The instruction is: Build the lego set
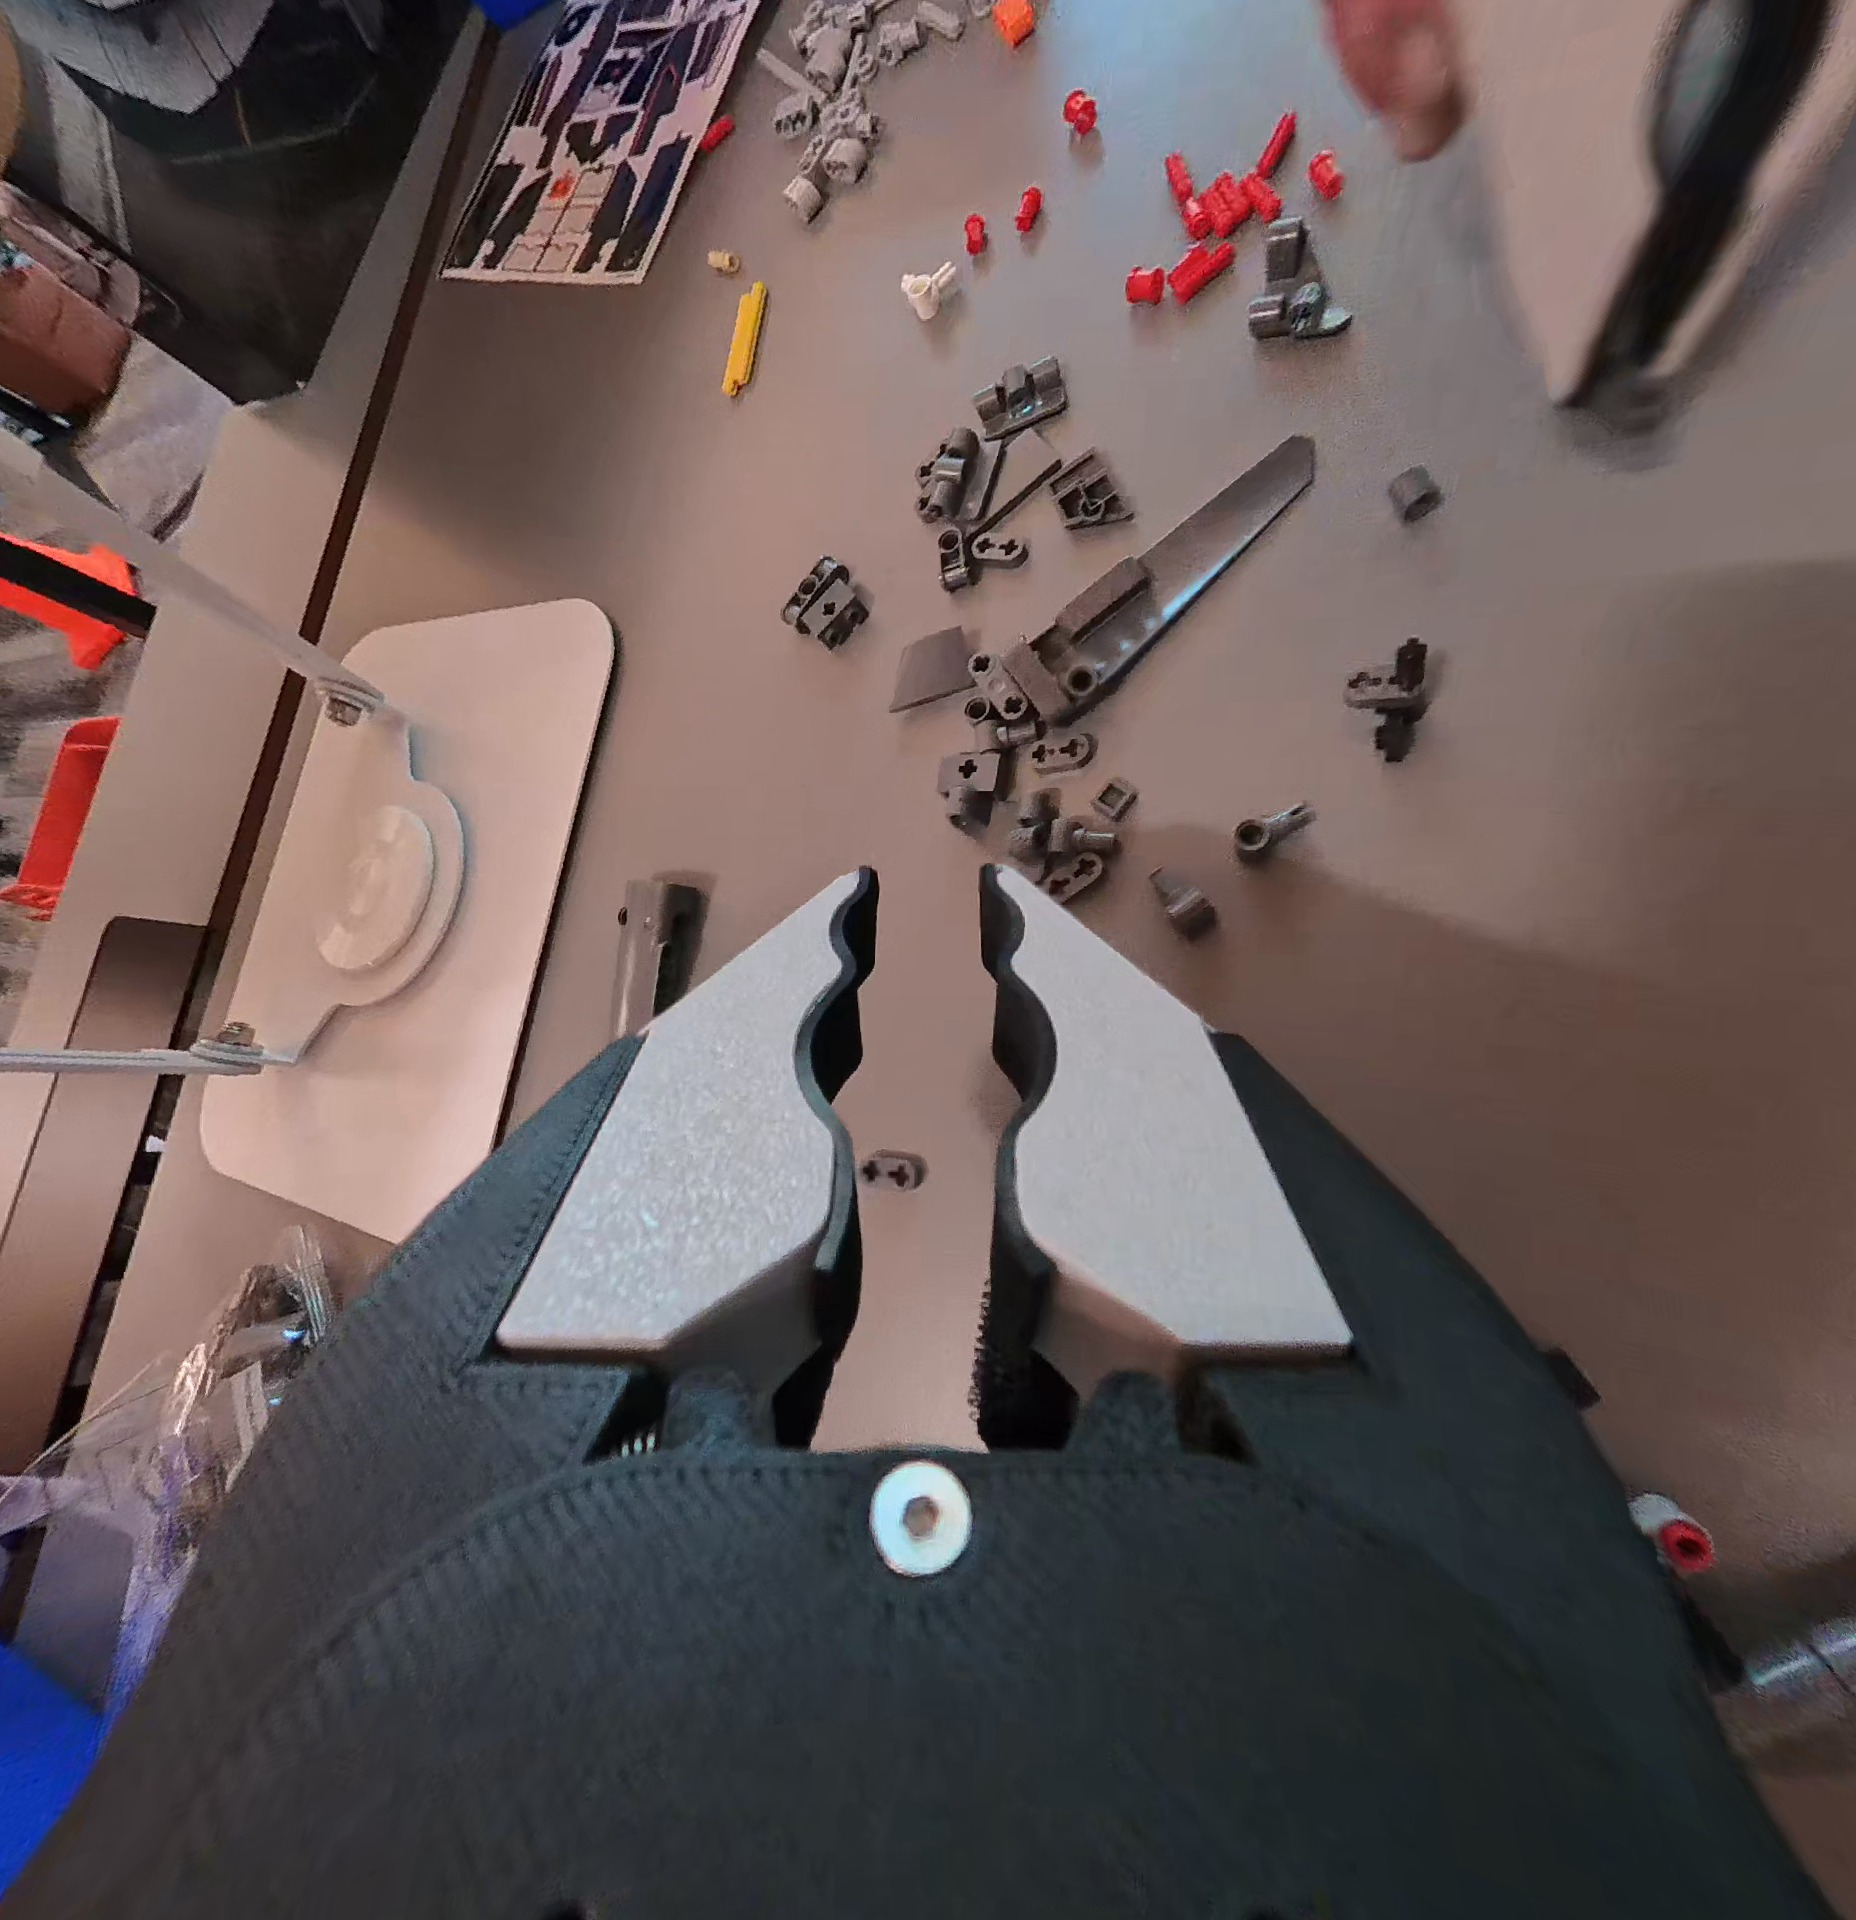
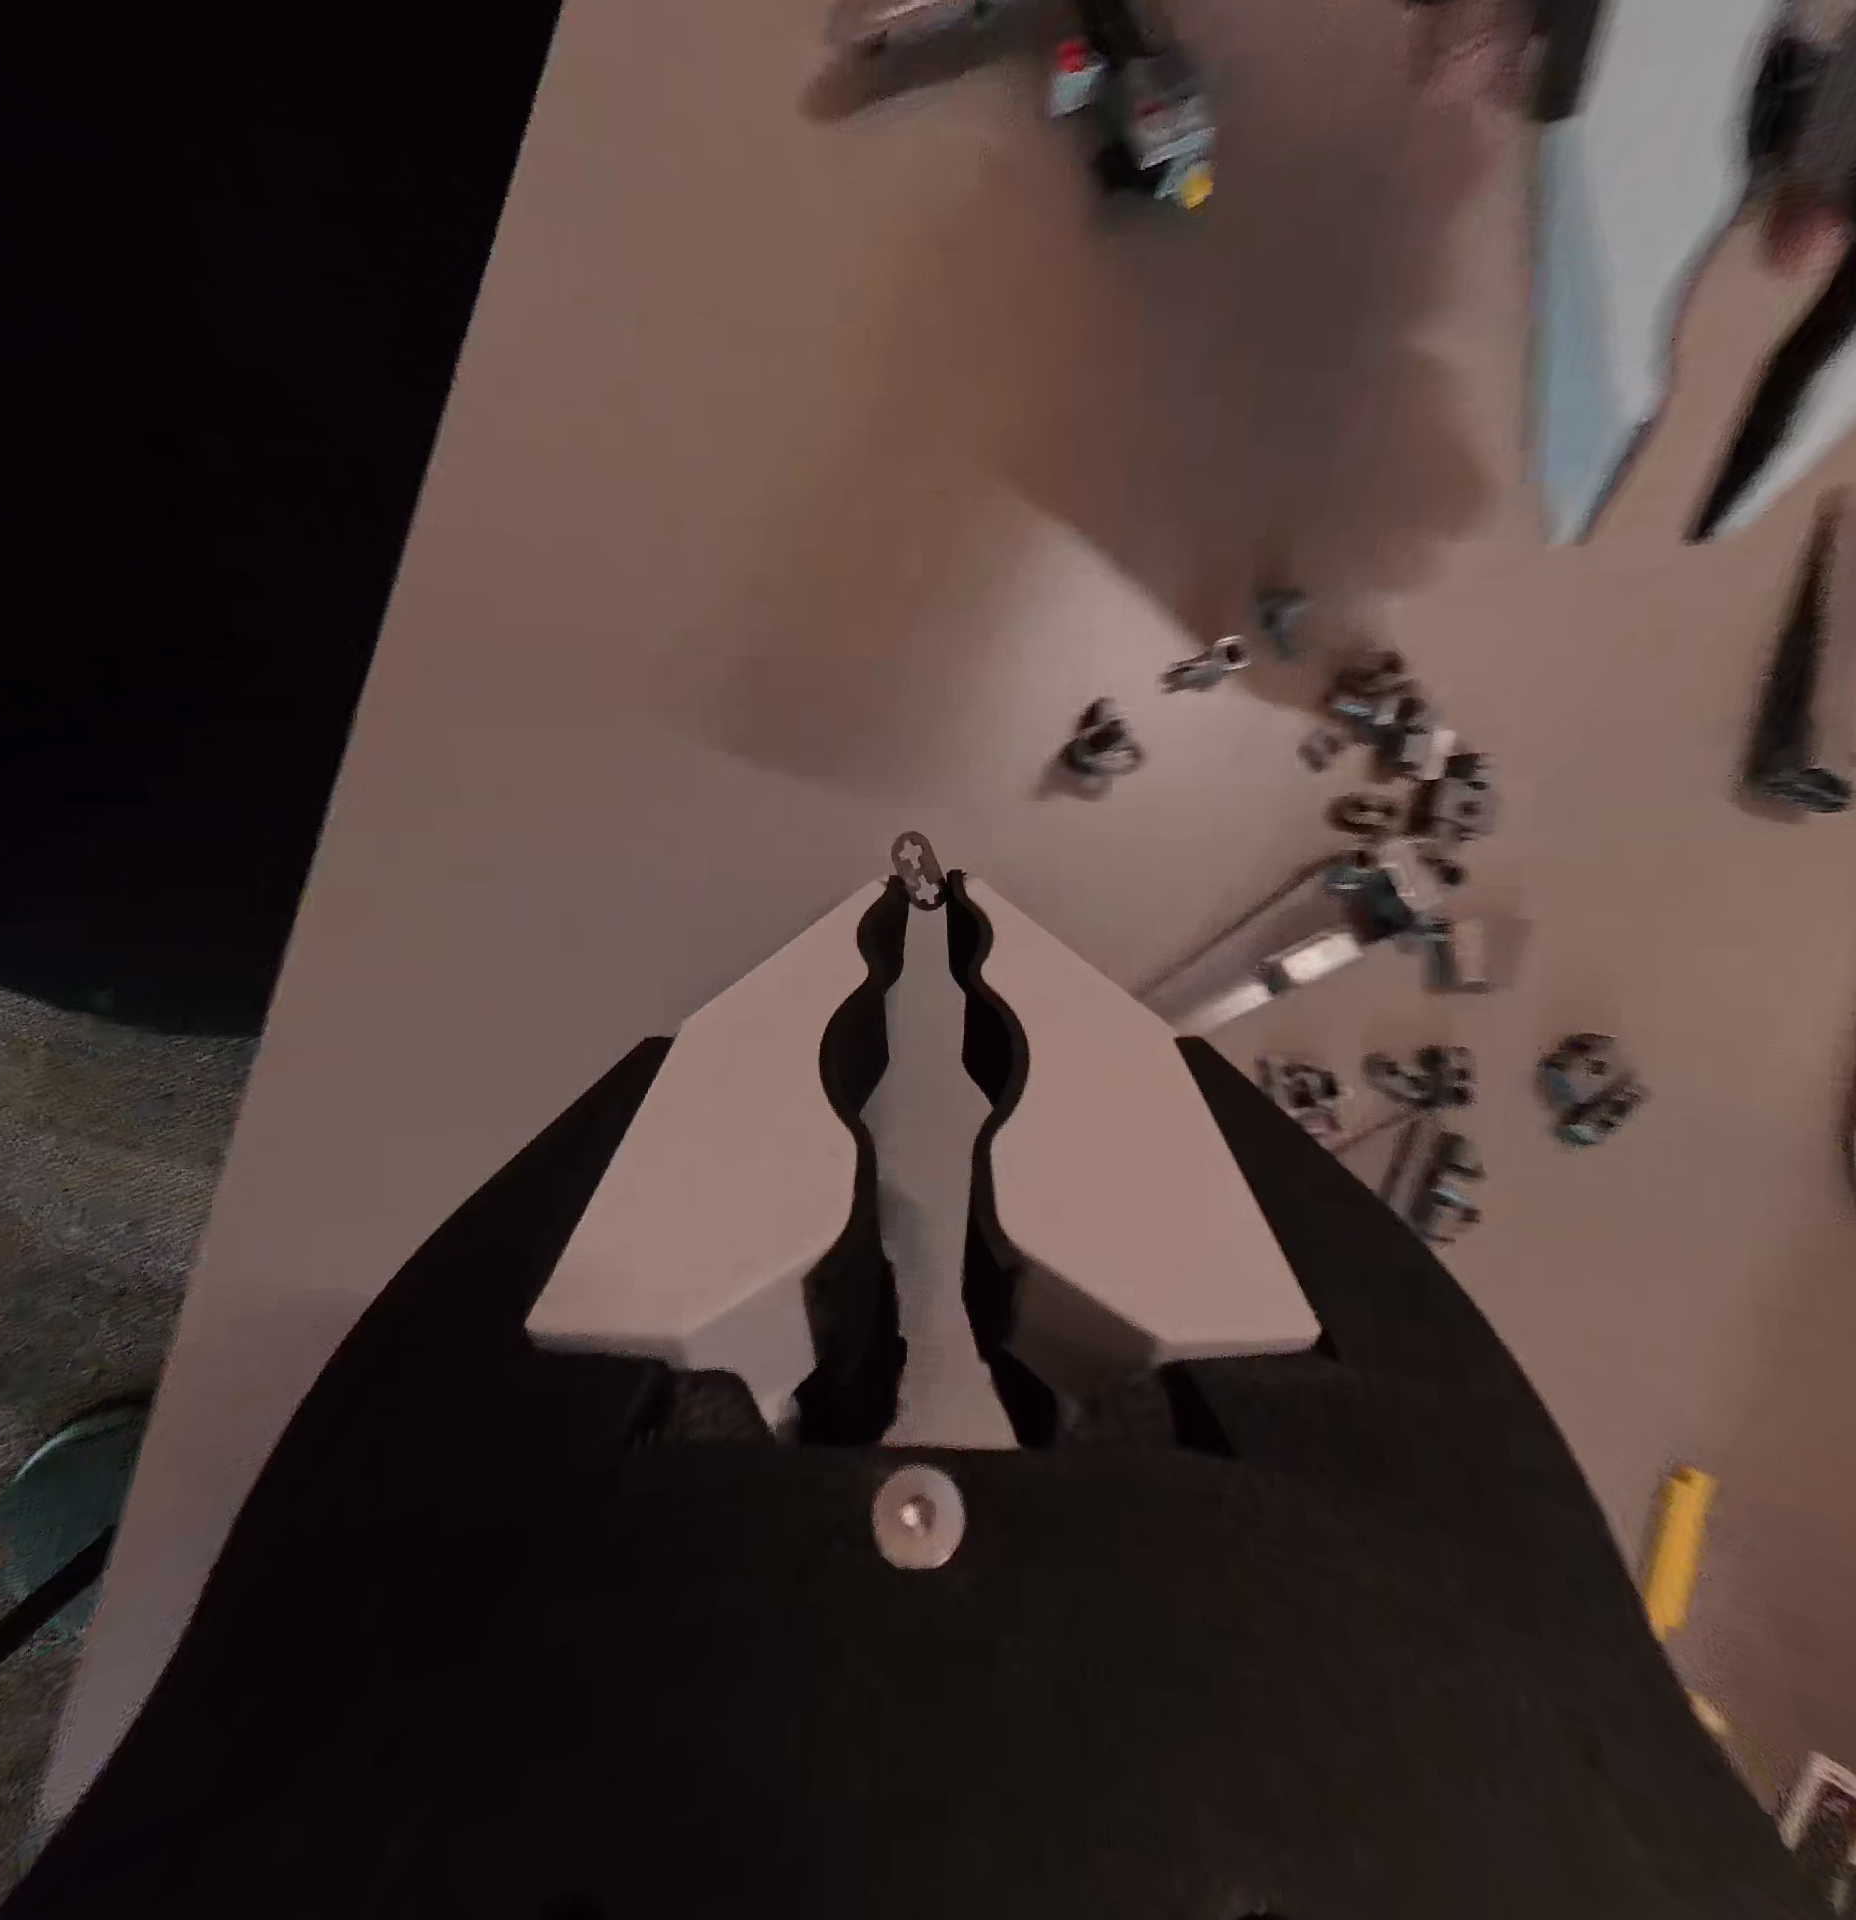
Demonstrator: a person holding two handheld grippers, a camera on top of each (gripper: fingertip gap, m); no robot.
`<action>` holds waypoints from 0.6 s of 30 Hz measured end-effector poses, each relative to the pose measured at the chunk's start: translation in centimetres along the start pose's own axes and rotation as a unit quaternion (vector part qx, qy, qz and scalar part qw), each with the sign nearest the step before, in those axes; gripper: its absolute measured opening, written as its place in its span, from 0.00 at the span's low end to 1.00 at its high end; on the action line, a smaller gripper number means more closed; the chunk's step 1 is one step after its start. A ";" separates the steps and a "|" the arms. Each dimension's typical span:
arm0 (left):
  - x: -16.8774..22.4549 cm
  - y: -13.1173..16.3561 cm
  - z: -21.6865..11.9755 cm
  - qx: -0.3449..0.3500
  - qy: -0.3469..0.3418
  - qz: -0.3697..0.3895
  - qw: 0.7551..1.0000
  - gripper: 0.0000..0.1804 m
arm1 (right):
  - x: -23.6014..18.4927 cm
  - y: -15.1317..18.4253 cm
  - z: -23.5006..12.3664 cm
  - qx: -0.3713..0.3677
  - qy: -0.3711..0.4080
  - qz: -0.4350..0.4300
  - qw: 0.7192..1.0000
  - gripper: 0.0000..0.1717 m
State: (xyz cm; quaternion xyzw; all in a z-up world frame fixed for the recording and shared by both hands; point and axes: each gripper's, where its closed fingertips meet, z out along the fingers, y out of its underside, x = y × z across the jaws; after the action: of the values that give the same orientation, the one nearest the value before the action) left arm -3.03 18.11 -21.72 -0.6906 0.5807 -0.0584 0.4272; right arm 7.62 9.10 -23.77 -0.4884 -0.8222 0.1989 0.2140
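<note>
- The table [image 1: 643,499] under both my grippers is a plain beige-grey surface; a pale rounded board [image 1: 488,831] lies at its left edge in my left wrist view.
- A printed sheet [image 1: 602,135] lies at the far side of the table, with light grey parts just beside it.
- My left gripper [image 1: 929,878] hangs over bare table, its jaws a moderate way apart with nothing between the tips.
- The pile of dark grey building parts [image 1: 1028,748] sits just ahead and right of it, a long blade-shaped piece [image 1: 1204,540] among them.
- Red pins [image 1: 1215,208] are scattered farther off; a yellow bar [image 1: 744,338] lies apart from them.
- My right gripper [image 2: 924,881] is nearly closed, both tips pinching a small grey two-hole link [image 2: 919,868] that sticks out above them.
- Another such link [image 1: 893,1172] lies flat on the table under my left jaws.
</note>
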 end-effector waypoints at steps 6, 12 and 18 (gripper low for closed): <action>-0.5 0.4 0.3 -0.012 -0.013 0.000 1.000 0.09 | -1.7 1.6 1.9 -0.039 -0.009 0.014 0.999 0.06; -0.7 0.4 0.3 -0.013 -0.022 0.004 1.000 0.09 | -1.3 1.7 0.4 -0.064 0.062 0.088 0.992 0.14; -0.9 0.4 0.1 -0.013 -0.029 0.004 0.999 0.09 | -2.1 1.2 0.6 -0.009 0.116 0.266 0.957 0.15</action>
State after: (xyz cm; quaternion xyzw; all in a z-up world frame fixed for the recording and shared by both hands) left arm -3.63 18.96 -21.67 -0.6949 0.5719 -0.0290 0.4351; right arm 9.06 7.67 -25.25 -0.7109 -0.6339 0.1832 0.2434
